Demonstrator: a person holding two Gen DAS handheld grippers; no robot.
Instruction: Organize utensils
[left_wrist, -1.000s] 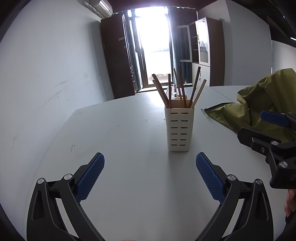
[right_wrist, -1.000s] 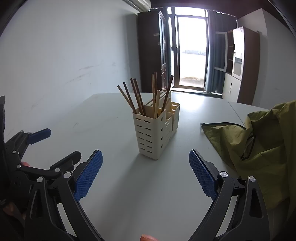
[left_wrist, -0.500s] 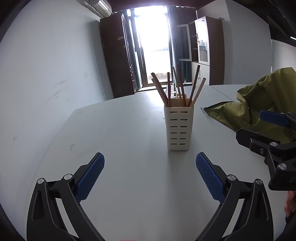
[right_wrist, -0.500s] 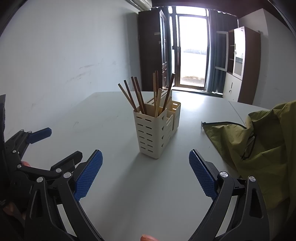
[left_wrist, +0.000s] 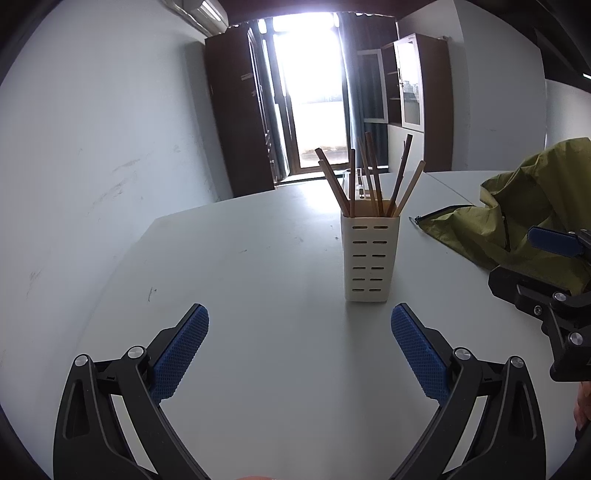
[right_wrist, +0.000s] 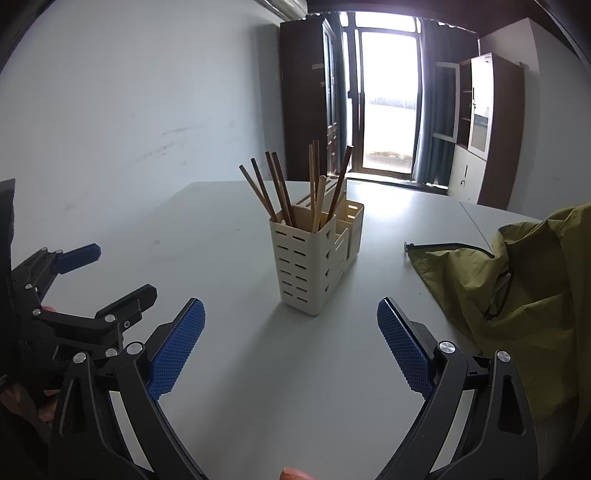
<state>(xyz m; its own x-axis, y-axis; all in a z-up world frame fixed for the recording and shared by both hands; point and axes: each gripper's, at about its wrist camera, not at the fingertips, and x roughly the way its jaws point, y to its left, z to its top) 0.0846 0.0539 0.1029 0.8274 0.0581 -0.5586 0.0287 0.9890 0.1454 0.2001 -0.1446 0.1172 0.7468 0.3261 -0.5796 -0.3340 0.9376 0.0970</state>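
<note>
So here's where I'm at: both sets of tongs are spread wide with nothing in them, hovering low over the white desk (left_wrist: 258, 258). The left tongs (left_wrist: 300, 332) have the cream slotted utensil holder (left_wrist: 371, 254) sitting at about 1 o'clock, a bit ahead of the blue pads; from the right tongs (right_wrist: 291, 328) it's pretty much dead ahead at 12. The chopsticks (right_wrist: 280, 188) are all standing in the front compartment, fanned out and leaning every which way, dark ones and lighter ones mixed together. The right view shows the holder has at least a couple more compartments behind that one, and I can't really tell what's in those. There's an olive green bag (right_wrist: 517, 280) slumped at around 3 o'clock, well apart from the holder. My read is that nothing's grabbed yet and I'm lining up the approach, so the sorting is either barely started or basically done; honestly hard to say from this. If it's starting, the next move is coming in high and pinching one stick near its top end without knocking its neighbours, maybe bracing the holder with the other tongs, since it's tall and looks tippy.
</note>
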